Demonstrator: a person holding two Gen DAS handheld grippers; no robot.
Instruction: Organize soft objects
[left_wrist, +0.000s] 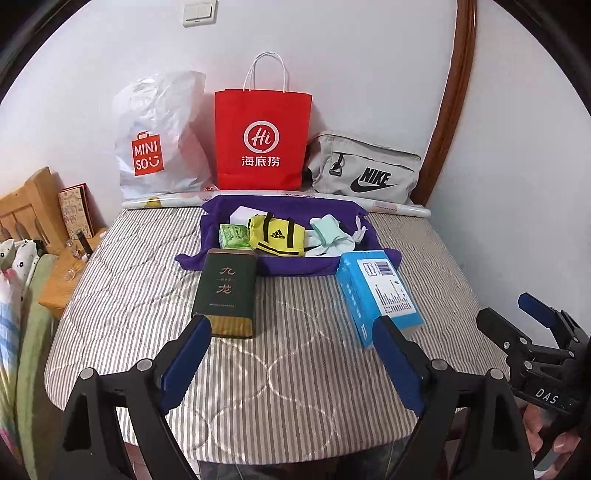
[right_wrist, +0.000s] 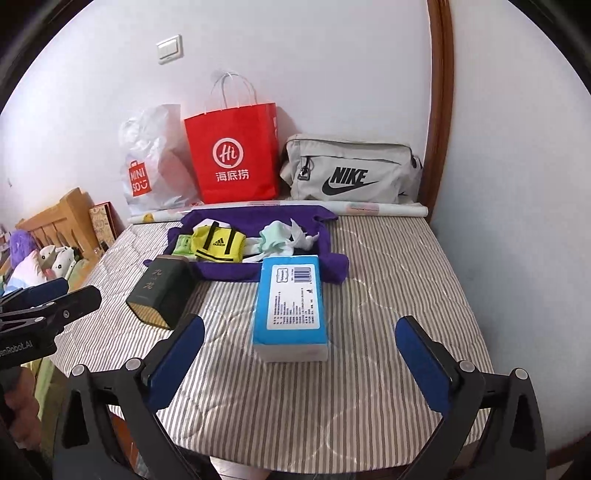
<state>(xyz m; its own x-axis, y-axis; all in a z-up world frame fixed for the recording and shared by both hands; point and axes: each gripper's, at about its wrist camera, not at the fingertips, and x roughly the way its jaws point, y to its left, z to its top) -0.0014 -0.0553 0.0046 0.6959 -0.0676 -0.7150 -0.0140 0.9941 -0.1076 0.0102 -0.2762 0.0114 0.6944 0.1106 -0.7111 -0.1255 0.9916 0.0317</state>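
Just in front of the purple cloth lies your tissue pack; both grippers, left and right, hang released and empty. Squeeze its slippery wrapper off-centre and it may slip out.

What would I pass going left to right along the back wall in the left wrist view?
White plastic bag → red paper bag → grey pouch.
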